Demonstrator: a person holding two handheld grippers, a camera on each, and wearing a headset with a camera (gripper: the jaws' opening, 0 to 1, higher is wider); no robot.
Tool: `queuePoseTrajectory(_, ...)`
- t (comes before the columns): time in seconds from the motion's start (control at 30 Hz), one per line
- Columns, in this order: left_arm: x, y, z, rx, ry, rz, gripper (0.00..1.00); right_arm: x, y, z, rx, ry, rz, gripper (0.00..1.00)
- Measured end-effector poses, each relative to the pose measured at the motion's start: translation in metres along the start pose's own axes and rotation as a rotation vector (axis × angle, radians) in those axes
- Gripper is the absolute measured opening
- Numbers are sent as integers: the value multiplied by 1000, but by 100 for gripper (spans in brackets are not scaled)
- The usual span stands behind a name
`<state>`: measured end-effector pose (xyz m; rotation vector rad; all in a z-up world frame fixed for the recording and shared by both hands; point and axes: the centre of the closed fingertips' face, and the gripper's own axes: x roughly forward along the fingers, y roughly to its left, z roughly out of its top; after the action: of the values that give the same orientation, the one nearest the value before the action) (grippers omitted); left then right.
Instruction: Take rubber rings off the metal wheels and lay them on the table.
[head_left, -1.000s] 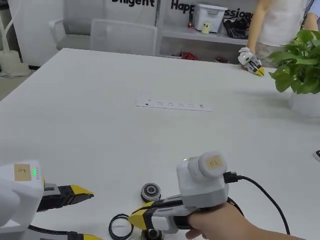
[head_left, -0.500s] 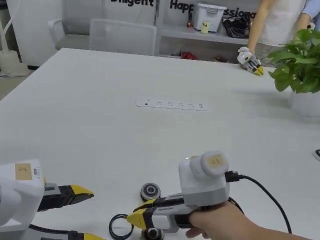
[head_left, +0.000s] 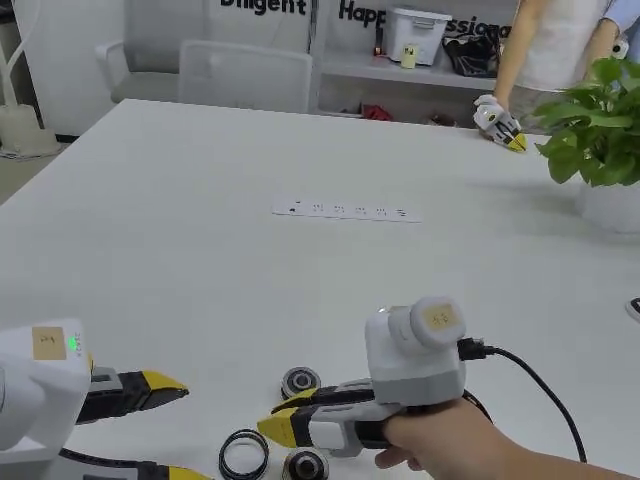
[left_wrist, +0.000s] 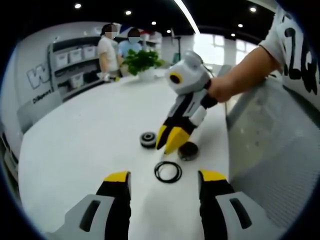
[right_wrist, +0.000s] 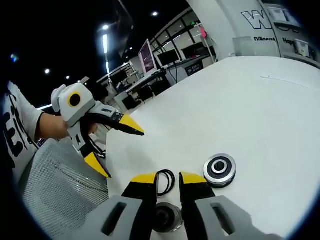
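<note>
Two black rubber rings (head_left: 243, 452) lie flat and overlapping on the white table (head_left: 300, 270), off any wheel. One metal wheel (head_left: 300, 381) with a dark rim lies just beyond them, a second wheel (head_left: 305, 465) just right of them. My right gripper (head_left: 283, 415) hovers between the wheels, its jaws a narrow gap apart and holding nothing. My left gripper (head_left: 175, 428) stands wide open left of the rings. In the left gripper view the rings (left_wrist: 167, 171) lie ahead of the open jaws (left_wrist: 165, 177). In the right gripper view the rings (right_wrist: 165, 181) show through the gap (right_wrist: 168, 179).
A white power strip (head_left: 345, 210) lies mid-table. A potted plant (head_left: 600, 120) stands at the right edge. A person at the far side rests another gripper (head_left: 500, 122) on the table. A black cable (head_left: 530, 390) trails from my right gripper.
My right gripper has drawn back a little to the right, uncovering the near wheel beside the rings. The left gripper, rings and far wheel have stayed put.
</note>
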<state>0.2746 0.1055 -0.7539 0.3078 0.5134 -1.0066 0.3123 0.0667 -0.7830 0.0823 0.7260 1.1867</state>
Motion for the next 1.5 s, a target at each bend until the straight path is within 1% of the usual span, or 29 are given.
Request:
queuePoseTrajectory(0.1, 0, 2, 3, 3, -4, 2, 55, -2, -1, 2, -4, -7, -3, 15)
queuePoseTrajectory(0.4, -2, 8, 7, 12, -7, 11, 55, -15, -10, 14, -9, -43, -25, 16)
queuePoseTrajectory(0.67, -1, 12, 12, 23, -11, 14, 55, -30, -19, 27, -3, -85, -52, 16)
queuePoseTrajectory(0.93, 1, 18, 18, 30, -17, 19, 55, -43, -28, 34, -4, -109, -76, 17)
queuePoseTrajectory(1.03, 2, 21, 20, 34, -18, 23, 55, -47, -30, 35, -9, -113, -83, 18)
queuePoseTrajectory(1.2, 4, 29, 27, 40, -24, 31, 55, -53, -36, 37, -20, -117, -96, 19)
queuePoseTrajectory(1.4, 10, 36, 34, 46, -30, 34, 54, -57, -41, 37, -46, -109, -108, 20)
queuePoseTrajectory(1.5, 13, 39, 35, 45, -29, 37, 54, -58, -43, 36, -61, -102, -112, 20)
